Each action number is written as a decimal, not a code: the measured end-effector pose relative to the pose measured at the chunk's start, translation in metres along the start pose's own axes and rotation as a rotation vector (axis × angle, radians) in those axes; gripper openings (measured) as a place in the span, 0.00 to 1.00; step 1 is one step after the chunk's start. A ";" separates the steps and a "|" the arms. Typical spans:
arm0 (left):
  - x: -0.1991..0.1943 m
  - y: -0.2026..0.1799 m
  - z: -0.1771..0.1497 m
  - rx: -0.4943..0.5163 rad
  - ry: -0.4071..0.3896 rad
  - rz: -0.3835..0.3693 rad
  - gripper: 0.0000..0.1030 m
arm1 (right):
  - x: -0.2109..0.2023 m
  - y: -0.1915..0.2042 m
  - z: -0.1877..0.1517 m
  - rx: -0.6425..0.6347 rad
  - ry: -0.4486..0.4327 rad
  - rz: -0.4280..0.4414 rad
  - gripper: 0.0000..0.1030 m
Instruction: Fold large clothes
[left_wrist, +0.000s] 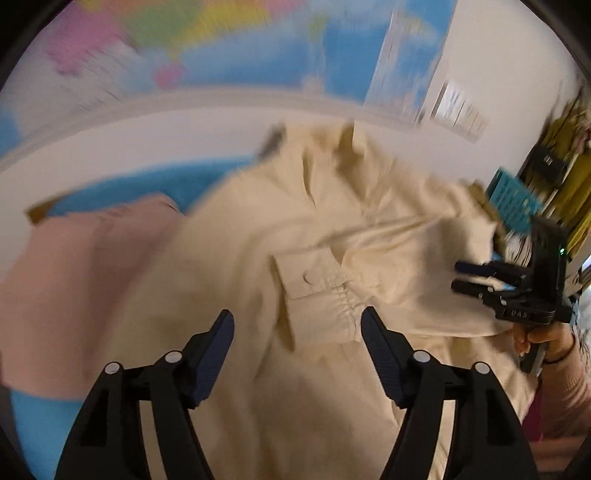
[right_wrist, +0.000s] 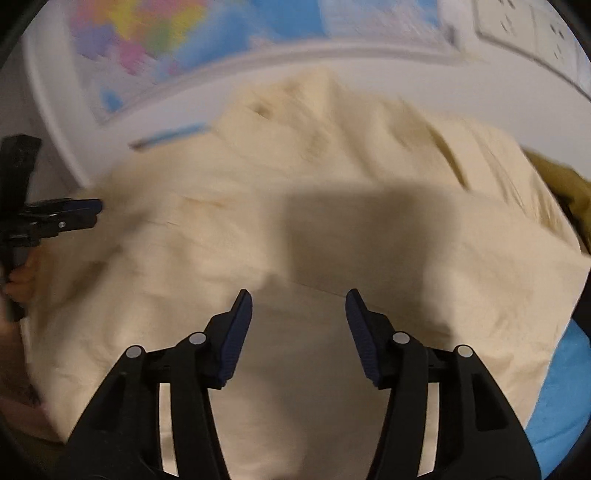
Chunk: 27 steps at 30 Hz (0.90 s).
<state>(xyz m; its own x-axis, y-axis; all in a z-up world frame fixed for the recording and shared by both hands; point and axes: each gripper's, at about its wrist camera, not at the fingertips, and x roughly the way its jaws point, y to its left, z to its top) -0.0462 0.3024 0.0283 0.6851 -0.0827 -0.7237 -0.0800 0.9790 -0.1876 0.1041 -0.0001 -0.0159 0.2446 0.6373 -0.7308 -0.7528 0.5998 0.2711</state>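
Both jaws stand apart and empty: the left gripper (left_wrist: 297, 332) above the buttoned cuff (left_wrist: 314, 295) of the cream woven cotton shirt (left_wrist: 332, 221), the right gripper (right_wrist: 299, 314) over its smooth panel. Seemingly between folds; next, a fresh edge needs pinching. The shirt sprawls, softly creased, beside a pink garment (left_wrist: 74, 277).
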 end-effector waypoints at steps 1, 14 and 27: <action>-0.015 0.004 -0.004 -0.001 -0.029 0.016 0.70 | -0.006 0.020 0.000 -0.035 -0.013 0.073 0.56; -0.059 0.029 -0.078 0.074 0.018 0.296 0.56 | 0.060 0.261 -0.045 -0.346 0.198 0.730 0.60; -0.116 0.050 -0.045 -0.091 -0.140 0.087 0.63 | 0.030 0.292 -0.007 -0.322 0.166 0.784 0.03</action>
<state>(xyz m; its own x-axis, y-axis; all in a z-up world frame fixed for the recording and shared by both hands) -0.1622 0.3530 0.0732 0.7665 0.0346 -0.6413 -0.2041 0.9599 -0.1921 -0.1127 0.1912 0.0367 -0.4915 0.7157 -0.4962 -0.8098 -0.1659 0.5628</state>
